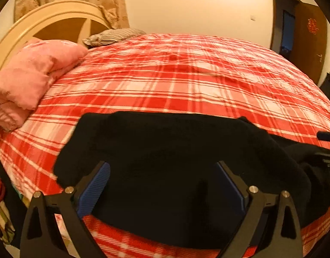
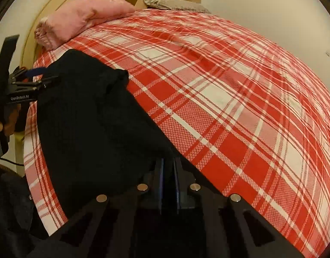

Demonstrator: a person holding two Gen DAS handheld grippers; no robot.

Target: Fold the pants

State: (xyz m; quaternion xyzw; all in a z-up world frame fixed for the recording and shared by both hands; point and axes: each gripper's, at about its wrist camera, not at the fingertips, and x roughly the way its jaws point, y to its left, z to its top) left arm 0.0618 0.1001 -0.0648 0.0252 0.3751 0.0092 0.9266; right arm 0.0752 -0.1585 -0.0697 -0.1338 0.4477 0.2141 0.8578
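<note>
— Where are the pants (image 1: 165,150)?

— Low in both frames, bunched on the bed (image 1: 186,75). My left fingers (image 1: 162,185) gape wide over them; my right fingers (image 2: 168,172) are pinched nearly closed at their edge, though a grip isn't clear.

— Folded?

— Partly, I'd judge; more folds remain.

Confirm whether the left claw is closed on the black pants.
No: the left claw stands wide open over the black pants, blue pads apart.

The left gripper (image 1: 162,167) tilts downward with jaws spread wide; the right gripper (image 2: 168,165) has jaws closed.
</note>
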